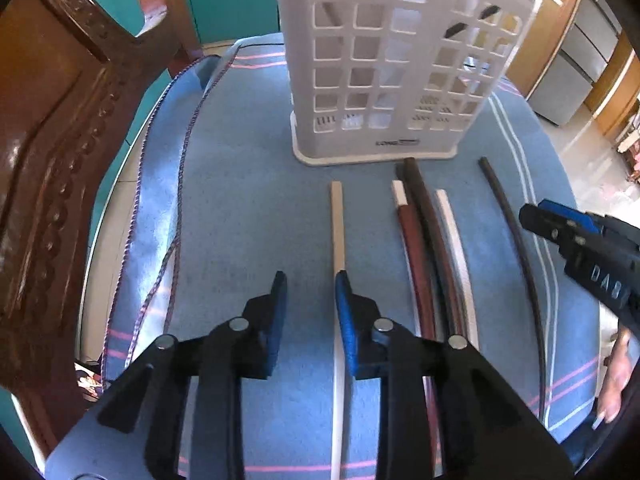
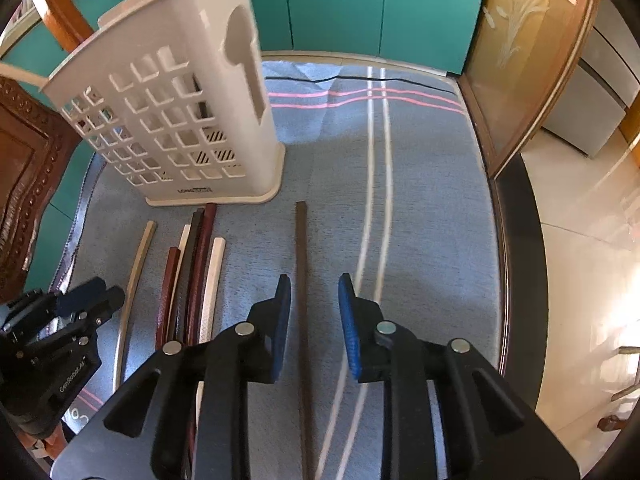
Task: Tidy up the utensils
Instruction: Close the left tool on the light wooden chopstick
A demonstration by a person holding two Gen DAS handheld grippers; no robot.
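Note:
A white lattice utensil holder stands upright on the blue cloth; it also shows in the right wrist view. Several chopsticks lie in front of it: a beige one, a cluster of brown, dark and white ones, and a lone dark one. My left gripper is open and empty, its right finger beside the beige chopstick. My right gripper is open and empty, with the lone dark chopstick lying between its fingers. The right gripper shows at the left wrist view's right edge.
A blue striped cloth covers the round table. A carved wooden chair stands at the left. A wood-and-glass panel stands to the right, with tiled floor below it. Teal cabinets are behind.

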